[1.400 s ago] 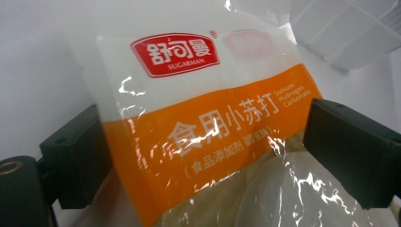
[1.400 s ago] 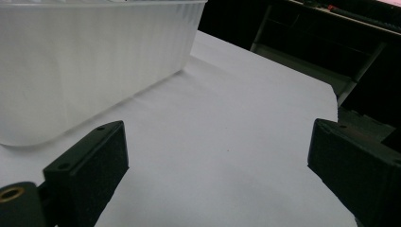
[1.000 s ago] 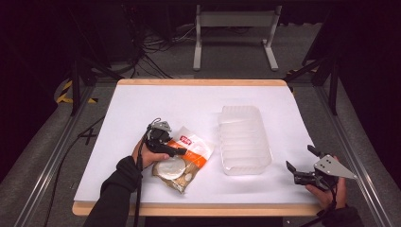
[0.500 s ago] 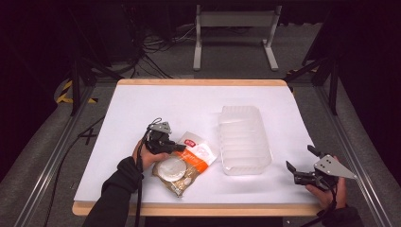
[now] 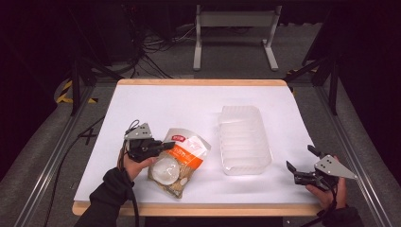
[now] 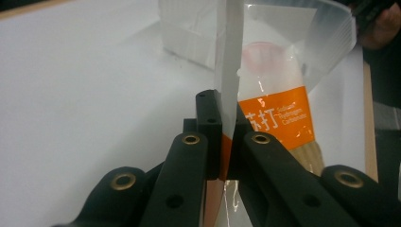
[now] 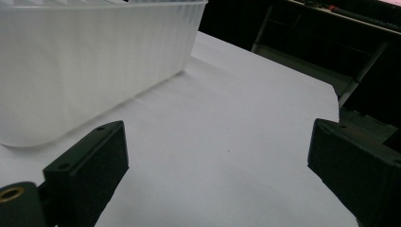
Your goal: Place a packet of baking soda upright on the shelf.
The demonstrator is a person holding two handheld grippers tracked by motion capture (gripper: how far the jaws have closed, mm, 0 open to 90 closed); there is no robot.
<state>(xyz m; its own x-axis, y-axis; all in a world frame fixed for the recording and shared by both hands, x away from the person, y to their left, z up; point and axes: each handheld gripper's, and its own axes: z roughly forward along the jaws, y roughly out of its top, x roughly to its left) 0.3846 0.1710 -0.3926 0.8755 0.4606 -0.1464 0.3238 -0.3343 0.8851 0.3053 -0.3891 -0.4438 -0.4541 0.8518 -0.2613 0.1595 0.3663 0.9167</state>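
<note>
The snack pouch (image 5: 182, 158), orange-labelled with a clear window, lies near the table's (image 5: 189, 101) front edge, left of centre. Since a second ago its upper end has lifted and swung a little toward the tub. The left gripper (image 5: 161, 145) has its jaws pinched tight on the pouch's edge, so a carry looks under way. The ribbed plastic tub (image 5: 243, 137) sits empty right of centre. At the front right corner the right gripper (image 5: 299, 166) waits, jaws wide apart, holding nothing.

High view overhead, facing forward; gripper views close, sharing table (image 5: 189, 101).
</note>
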